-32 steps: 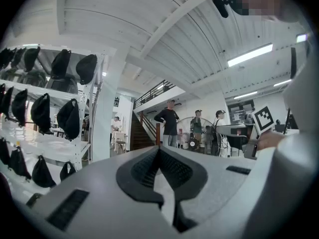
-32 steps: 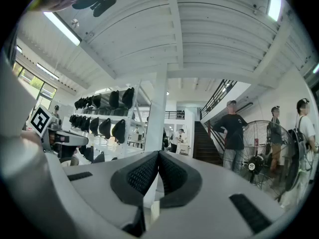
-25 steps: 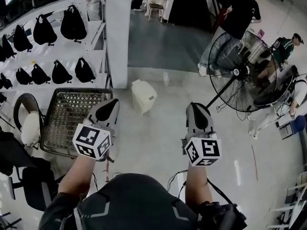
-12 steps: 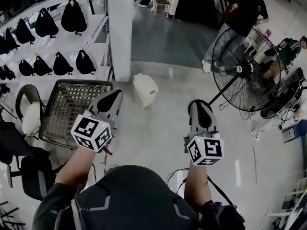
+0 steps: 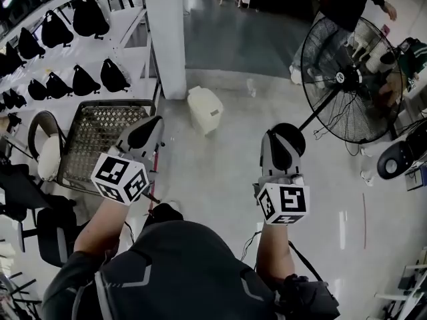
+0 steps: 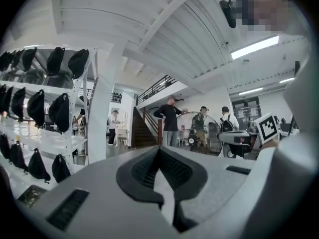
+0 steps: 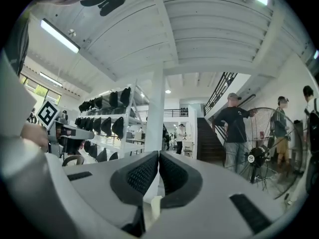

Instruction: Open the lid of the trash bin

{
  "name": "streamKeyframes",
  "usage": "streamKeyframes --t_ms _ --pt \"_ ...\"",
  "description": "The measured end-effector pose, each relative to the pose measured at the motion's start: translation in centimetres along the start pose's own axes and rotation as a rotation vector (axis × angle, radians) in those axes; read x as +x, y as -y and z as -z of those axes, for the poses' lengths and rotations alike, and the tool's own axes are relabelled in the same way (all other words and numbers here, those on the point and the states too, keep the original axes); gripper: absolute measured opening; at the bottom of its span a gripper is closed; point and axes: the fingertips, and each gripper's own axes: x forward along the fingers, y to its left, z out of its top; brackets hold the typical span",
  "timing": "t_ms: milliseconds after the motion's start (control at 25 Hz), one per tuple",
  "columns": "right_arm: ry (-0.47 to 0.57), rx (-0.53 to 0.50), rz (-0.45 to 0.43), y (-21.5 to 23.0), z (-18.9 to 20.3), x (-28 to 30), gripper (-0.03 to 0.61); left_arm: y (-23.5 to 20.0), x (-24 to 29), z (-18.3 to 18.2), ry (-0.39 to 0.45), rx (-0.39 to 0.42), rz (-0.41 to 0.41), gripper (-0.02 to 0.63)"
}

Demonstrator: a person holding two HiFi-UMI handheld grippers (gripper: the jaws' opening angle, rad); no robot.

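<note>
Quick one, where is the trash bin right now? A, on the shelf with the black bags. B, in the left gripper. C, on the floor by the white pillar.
C: the trash bin stands on the floor beside the white pillar, clear of the left gripper and right gripper.

- The left gripper (image 5: 147, 131) is hovering to the left of the trash bin (image 5: 205, 109) and nearer the person, with its jaws closing tip to tip on nothing.
- The right gripper (image 5: 281, 139) is hanging to the right of the bin, also nearer the person, with its jaws likewise meeting and empty.
- The left forearm (image 5: 100, 229) and right forearm (image 5: 272, 259) are reaching forward, well apart, neither gripper touching the bin.
</note>
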Motion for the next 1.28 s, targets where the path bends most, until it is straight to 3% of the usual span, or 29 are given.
streamKeyframes --t_ms 280,560,960,1280 --pt "-0.017 0.034 -0.021 0.9 0.6 5.7 0.026 -4.0 5.3 -0.5 0.032 0.007 0.004 0.008" --pt "-0.061 0.021 -0.019 0.2 1.4 15.7 0.026 -12.1 11.4 -0.9 0.063 -0.001 0.029 0.008" --pt "-0.124 0.005 -0.027 -1.5 2.8 28.4 0.028 -22.1 17.6 0.7 0.036 -0.064 0.051 0.008" --pt "-0.165 0.001 -0.037 -2.0 4.4 34.8 0.028 -26.6 21.3 3.0 -0.007 -0.091 0.049 0.008"
